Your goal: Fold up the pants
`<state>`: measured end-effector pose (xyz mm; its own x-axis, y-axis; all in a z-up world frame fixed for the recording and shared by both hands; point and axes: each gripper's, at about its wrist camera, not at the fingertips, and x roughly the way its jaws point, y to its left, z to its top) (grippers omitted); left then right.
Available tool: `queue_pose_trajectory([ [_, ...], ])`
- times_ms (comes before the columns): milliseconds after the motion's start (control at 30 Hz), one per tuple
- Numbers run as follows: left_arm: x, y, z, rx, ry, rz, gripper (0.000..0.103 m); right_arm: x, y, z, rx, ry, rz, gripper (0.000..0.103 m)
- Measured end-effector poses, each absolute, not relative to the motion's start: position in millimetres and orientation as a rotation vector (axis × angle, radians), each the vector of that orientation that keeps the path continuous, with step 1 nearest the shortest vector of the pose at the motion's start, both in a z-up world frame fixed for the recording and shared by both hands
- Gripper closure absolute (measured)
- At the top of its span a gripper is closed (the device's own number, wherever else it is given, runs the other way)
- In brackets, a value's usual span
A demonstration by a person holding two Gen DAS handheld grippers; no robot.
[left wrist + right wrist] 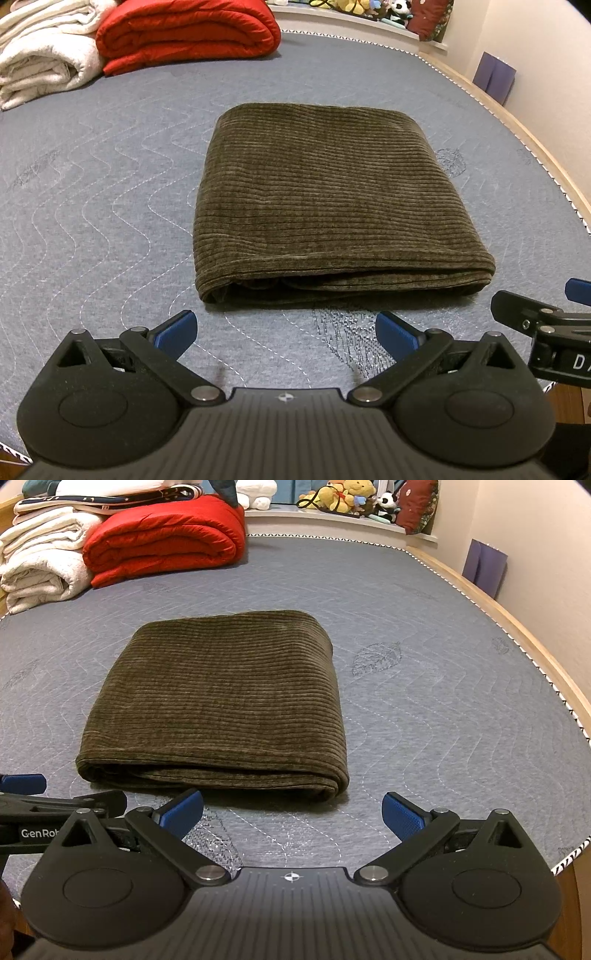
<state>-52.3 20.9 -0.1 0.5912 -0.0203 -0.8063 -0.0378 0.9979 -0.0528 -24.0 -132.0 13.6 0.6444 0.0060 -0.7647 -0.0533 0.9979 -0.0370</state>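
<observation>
Nearest to me, my left gripper has its blue pads spread wide with nothing between them, hanging just short of the pants. My right gripper is likewise wide apart and empty, side by side with the left. Just beyond both lie the olive corduroy pants, folded into a thick rectangle on the grey quilted mattress. Far back sit a red comforter, white blankets and stuffed toys.

White blankets cut off left; shelf toys too small.
</observation>
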Motion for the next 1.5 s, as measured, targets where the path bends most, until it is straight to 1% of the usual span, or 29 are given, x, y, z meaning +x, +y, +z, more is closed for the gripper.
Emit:
queue_pose_trajectory([
  [1500,-53.9,18.7,3.1,-0.053,0.915,-0.012,0.0,-23.6,-133.8,12.8,-0.051,0.878,0.042,0.001],
])
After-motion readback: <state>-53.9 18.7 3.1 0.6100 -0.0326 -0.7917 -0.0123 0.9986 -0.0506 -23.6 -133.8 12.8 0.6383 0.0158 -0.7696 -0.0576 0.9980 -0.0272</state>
